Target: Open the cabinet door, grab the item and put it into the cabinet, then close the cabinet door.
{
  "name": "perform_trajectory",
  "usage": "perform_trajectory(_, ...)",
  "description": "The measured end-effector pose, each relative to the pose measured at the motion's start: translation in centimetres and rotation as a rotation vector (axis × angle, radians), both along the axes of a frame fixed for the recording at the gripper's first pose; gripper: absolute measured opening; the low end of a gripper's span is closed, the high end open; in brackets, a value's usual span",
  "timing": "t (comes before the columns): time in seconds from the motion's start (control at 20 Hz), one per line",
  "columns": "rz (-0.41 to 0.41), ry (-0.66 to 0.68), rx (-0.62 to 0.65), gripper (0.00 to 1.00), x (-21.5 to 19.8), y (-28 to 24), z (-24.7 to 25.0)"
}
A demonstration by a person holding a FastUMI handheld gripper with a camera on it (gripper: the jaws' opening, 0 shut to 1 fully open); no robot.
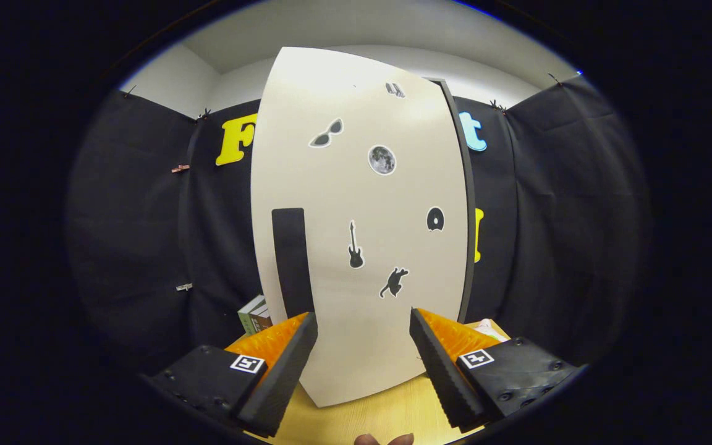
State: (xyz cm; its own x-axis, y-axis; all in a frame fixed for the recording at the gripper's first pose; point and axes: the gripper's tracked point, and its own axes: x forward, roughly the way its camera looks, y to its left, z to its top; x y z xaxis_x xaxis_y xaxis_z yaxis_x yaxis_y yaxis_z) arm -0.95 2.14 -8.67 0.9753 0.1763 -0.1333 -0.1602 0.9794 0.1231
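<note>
— Between your fingers: what's there?
— Nothing. Your gripper [362,343] is spread wide, gripping nothing, aimed at the cabinet door [362,216], which stands shut just ahead.
— Handle?
— A dark vertical handle [292,259] sits just beyond your left finger.
— The item?
— A box [254,315] shows behind the cabinet's left edge, on the wooden table [362,420]; cannot tell whether it's the item.

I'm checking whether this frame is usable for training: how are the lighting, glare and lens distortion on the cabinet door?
Gripper view: the cabinet door is evenly lit, with a soft bright patch of glare near its top; fisheye bends its straight edges into a barrel shape; the stickers and the dark handle stay sharp; the gripper has its jaws open, empty, just short of the door, also in focus.
</note>
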Motion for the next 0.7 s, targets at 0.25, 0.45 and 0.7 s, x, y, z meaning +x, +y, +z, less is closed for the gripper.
perform_trajectory(0.25, -0.002, -0.018, -0.029, 0.98, 0.0, 0.7, 0.3)
perform_trajectory(0.45, -0.02, -0.017, -0.027, 0.98, 0.1, 0.4, 0.1)
perform_trajectory(0.7, -0.041, -0.019, -0.027, 0.98, 0.1, -0.6, 0.0)
